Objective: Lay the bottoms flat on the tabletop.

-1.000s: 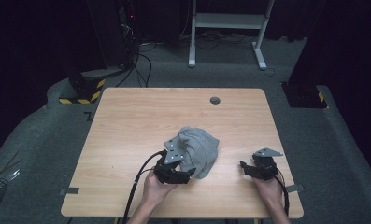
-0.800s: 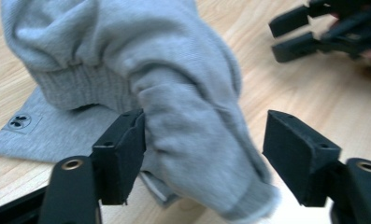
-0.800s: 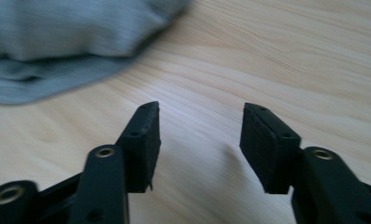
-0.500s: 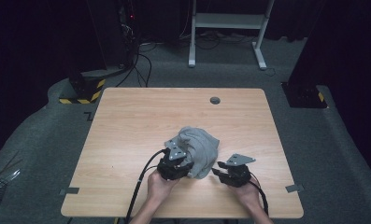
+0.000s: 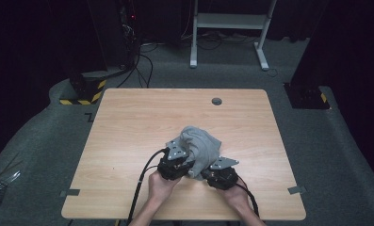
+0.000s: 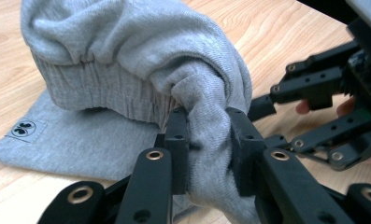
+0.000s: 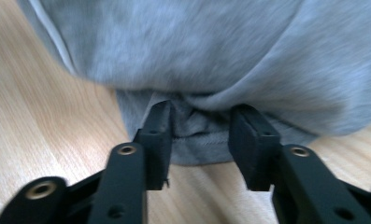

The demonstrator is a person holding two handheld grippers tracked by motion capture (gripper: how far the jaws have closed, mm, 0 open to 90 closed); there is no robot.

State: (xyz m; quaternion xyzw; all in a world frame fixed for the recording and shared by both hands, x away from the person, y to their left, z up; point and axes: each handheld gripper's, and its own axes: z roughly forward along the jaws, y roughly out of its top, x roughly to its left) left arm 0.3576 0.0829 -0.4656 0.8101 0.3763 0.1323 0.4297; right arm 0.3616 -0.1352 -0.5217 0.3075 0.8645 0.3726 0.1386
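Nearest the person's edge of the surface (image 5: 128, 122), two hands come in from below, each with a black, hard-edged gripper of jointed metal links and brass-coloured pivots. On the left gripper (image 6: 206, 140), the fingers (image 6: 177, 140) have just been closing and now pinch a thick, twisted roll of the grey garment (image 6: 127, 56) between their flat pads; the cloth bulges out above and below the grip. The right gripper (image 7: 202, 140) has also just been closing: its fingers (image 7: 157, 135) sit either side of a stitched hem at the garment's lower edge, with cloth between them, but whether the pads actually press on it cannot be told.

The garment is soft grey knit with a fine fleecy weave, a ribbed elastic band running across it and a small grey label with a dark clover-like mark lying flat on a lower layer. From the high view it is a rumpled mound (image 5: 201, 146) just beyond both grippers, on the near middle of the pale wood-grain surface, part of it lifted off the wood. Farther back, a small round dark grommet (image 5: 216, 100) sits near the far edge.
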